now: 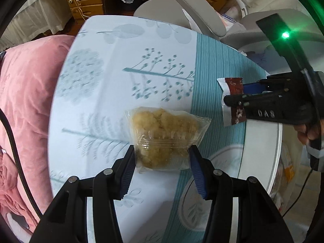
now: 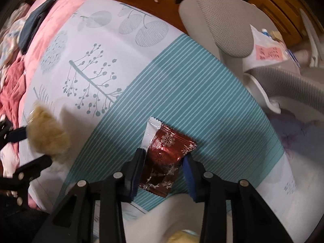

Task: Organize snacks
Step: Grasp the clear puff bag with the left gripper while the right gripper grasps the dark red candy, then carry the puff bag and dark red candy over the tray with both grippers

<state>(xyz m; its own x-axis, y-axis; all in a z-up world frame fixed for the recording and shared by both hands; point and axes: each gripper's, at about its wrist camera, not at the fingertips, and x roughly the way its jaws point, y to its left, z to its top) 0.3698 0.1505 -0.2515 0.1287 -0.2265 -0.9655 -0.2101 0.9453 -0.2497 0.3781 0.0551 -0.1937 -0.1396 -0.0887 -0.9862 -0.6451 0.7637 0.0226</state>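
A clear bag of pale yellow crumbly snack (image 1: 166, 129) hangs just above the patterned tablecloth (image 1: 141, 60), and my left gripper (image 1: 162, 154) is shut on its lower part, with both blue pads pressing its sides. In the right wrist view the same bag (image 2: 48, 139) shows blurred at the left in the left gripper (image 2: 30, 147). A dark red foil packet with snowflakes (image 2: 168, 147) sits between the pads of my right gripper (image 2: 164, 158), which is shut on it over the teal striped band. From the left wrist view, the right gripper (image 1: 235, 93) holds that packet (image 1: 235, 86) at the right.
A white round tub (image 1: 261, 141) holding several snack packs stands at the table's right edge, and its rim (image 2: 178, 208) lies below the right gripper. A grey mesh chair (image 2: 214, 20) stands behind the table. A pink blanket (image 1: 26, 91) lies to the left.
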